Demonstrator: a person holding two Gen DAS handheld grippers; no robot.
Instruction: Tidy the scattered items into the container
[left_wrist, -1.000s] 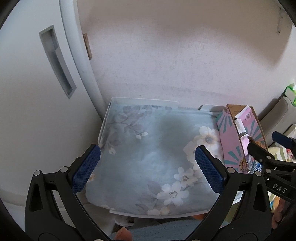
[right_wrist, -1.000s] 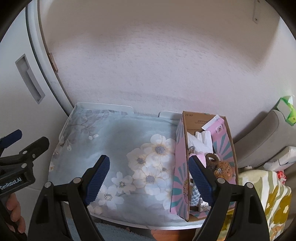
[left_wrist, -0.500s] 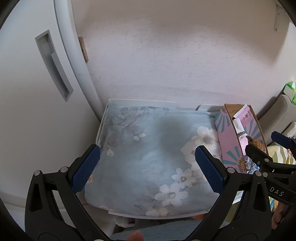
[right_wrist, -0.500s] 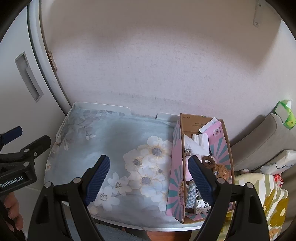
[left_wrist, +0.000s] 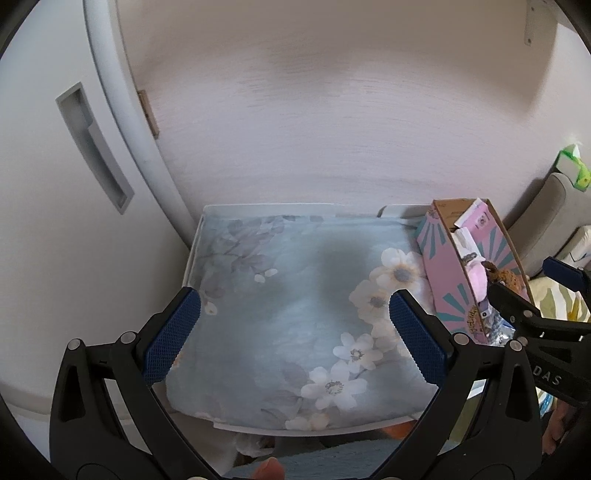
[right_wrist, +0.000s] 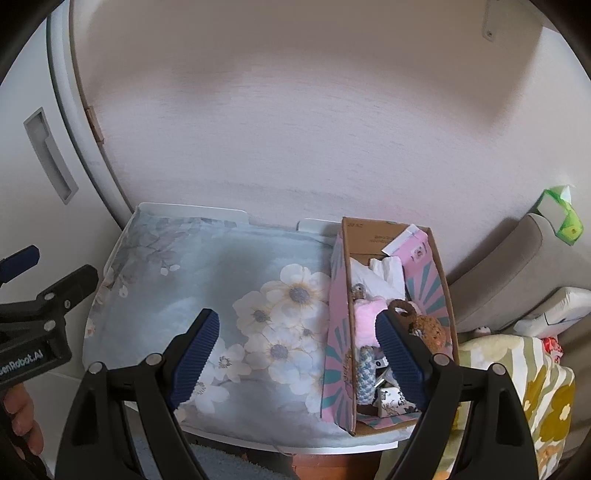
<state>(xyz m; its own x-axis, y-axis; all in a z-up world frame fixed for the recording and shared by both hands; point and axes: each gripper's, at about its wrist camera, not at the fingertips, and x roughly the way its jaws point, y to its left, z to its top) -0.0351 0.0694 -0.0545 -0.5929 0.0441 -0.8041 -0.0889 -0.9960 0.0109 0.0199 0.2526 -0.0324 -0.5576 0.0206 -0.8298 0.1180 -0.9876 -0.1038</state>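
Note:
A pink and teal cardboard box (right_wrist: 336, 332) stands on the right side of a small table covered with a pale blue floral cloth (right_wrist: 221, 288). It holds a pink plush (right_wrist: 365, 317), a brown teddy (right_wrist: 428, 328), a knitted blue toy (right_wrist: 365, 373), white tissue and small cards. The box also shows in the left wrist view (left_wrist: 447, 288). My left gripper (left_wrist: 293, 336) is open and empty above the cloth. My right gripper (right_wrist: 297, 352) is open and empty, its right finger over the box.
A white door with a recessed handle (left_wrist: 92, 147) stands left, a pale wall behind. A grey cushion (right_wrist: 509, 266), a green tissue pack (right_wrist: 559, 218) and a yellow-green floral fabric (right_wrist: 517, 387) lie right of the table.
Both grippers have pulled back and up a little, so the table and box look smaller and lower. Both stay open and empty.

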